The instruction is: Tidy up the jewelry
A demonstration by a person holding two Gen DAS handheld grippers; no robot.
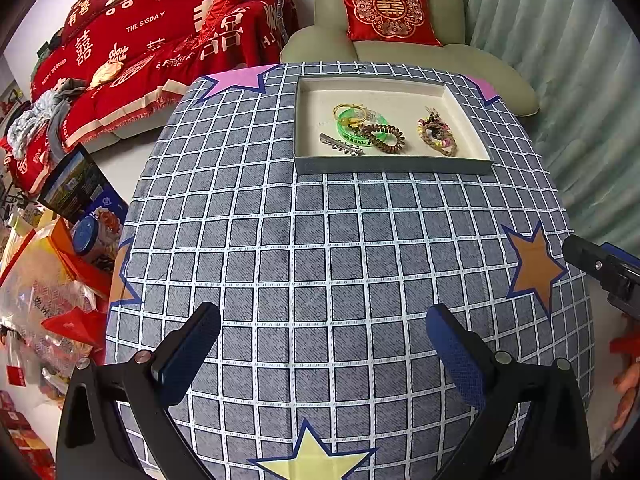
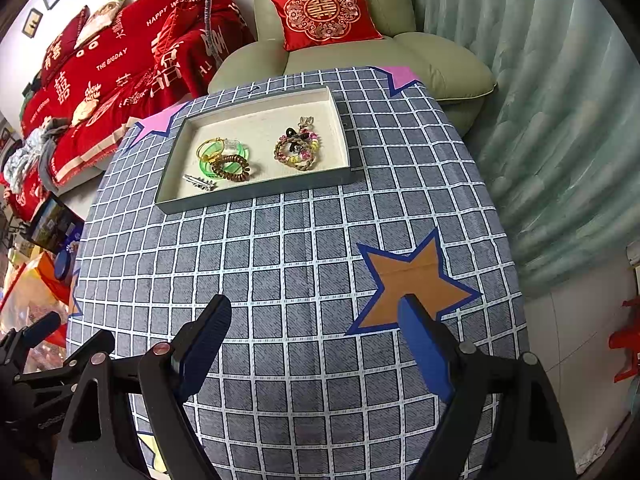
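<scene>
Left wrist view: both grippers, left gripper (image 1: 323,334) and right gripper (image 2: 315,328), hang wide open, empty, well short of the tray (image 1: 472,167); the jewelry looks gathered there, so the next reach means advancing toward it.

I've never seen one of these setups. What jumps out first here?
Probably the shallow tray at the far side of the checked tablecloth, holding a tangle of hair ties and bracelets and a silver hair clip. Behind it, a red cushion sits on a pale green armchair.
</scene>
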